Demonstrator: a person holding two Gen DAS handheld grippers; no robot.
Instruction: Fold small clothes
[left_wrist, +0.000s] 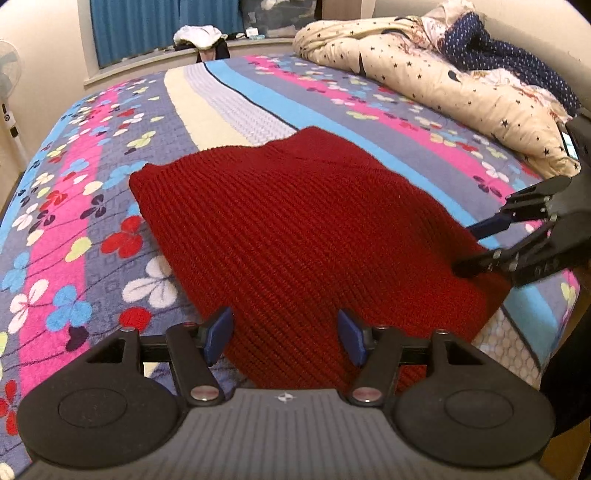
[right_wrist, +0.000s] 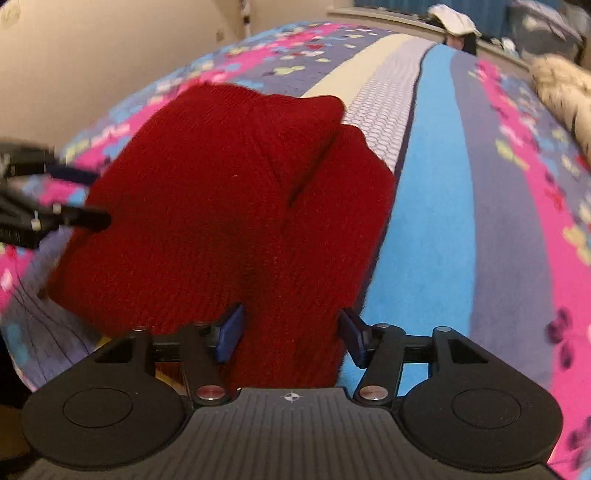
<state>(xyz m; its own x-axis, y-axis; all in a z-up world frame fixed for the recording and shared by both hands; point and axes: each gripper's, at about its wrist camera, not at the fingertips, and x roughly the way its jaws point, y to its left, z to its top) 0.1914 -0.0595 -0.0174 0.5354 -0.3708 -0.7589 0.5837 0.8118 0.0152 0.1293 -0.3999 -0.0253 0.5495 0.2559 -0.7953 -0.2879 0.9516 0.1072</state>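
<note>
A dark red ribbed knit garment (left_wrist: 295, 229) lies flat on the flowered bedspread (left_wrist: 74, 229), its near edge at the bed's front. My left gripper (left_wrist: 286, 336) hovers over that near edge, open, blue pads apart with knit showing between them and no pinch. The right gripper (left_wrist: 465, 249) comes in from the right at the garment's right edge, fingers spread. In the right wrist view the red garment (right_wrist: 229, 206) shows a fold line down its right part. My right gripper (right_wrist: 291, 334) is open over its near corner. The left gripper (right_wrist: 98, 197) is at the garment's left edge.
A cream star-print quilt (left_wrist: 424, 70) with a navy dotted cloth is heaped at the bed's far right. A windowsill behind holds a pile of clothes (left_wrist: 201, 37) under blue curtains. A white fan (left_wrist: 7, 85) stands at the far left. The bed's front edge drops off just below the grippers.
</note>
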